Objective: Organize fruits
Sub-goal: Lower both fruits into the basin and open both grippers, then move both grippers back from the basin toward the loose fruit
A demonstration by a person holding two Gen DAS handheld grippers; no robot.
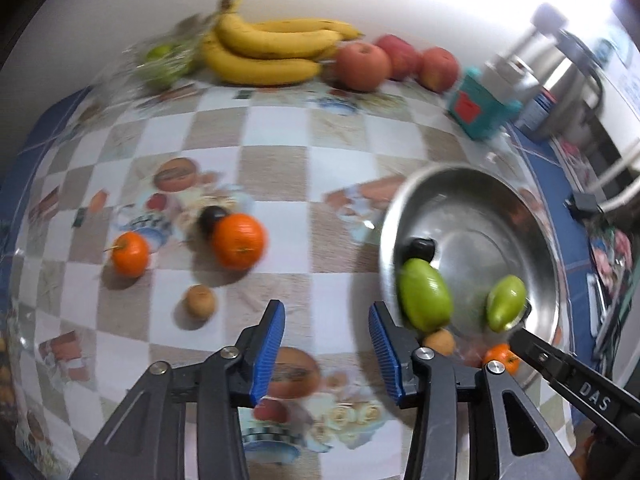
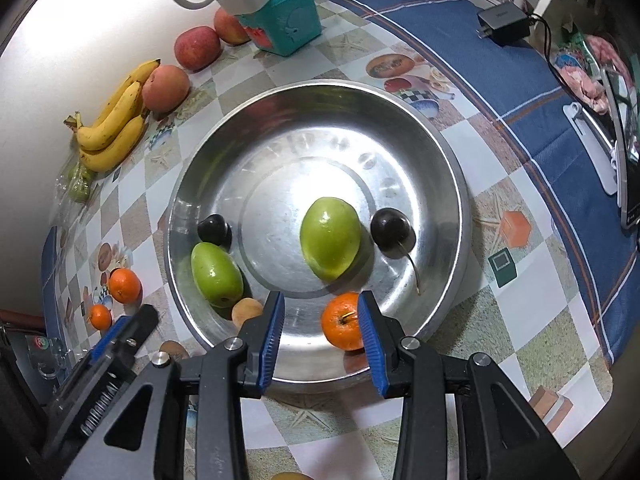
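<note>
Right claw (image 2: 322, 326) spread wide above the near rim of a round, shiny steel bowl (image 2: 400, 128), nothing gripped; blue ribbed pads (image 2: 272, 332) on black arms. Just inside the right-hand pad, touching or nearly so, a small dimpled tangerine (image 2: 340, 322) on the bowl floor. Ahead of the claw, mid-bowl, a smooth oval green fruit (image 2: 330, 238); just right of it a glossy dark cherry (image 2: 390, 229) with a thin curved stem. Ahead and to the left, a second green fruit (image 2: 216, 274) against the bowl wall, a second dark cherry (image 2: 213, 229) behind it, a matte tan round fruit (image 2: 247, 310) nearest the left pad.

Left claw (image 1: 326, 350) likewise spread and holding nothing, over the checked, picture-printed worktop cloth (image 1: 276, 148). Ahead and left of it, on the cloth: a brown rough-skinned fruit (image 1: 200, 301), two oranges (image 1: 239, 241) (image 1: 129, 254), a dark fruit (image 1: 211, 218) touching the larger orange. Far ahead by the wall, a curved banana bunch (image 1: 272, 50) and red apples (image 1: 362, 66).

Only in the left view: the cloth fruits close up, blurred. Only in the right view: the whole bowl interior, sharp.
</note>
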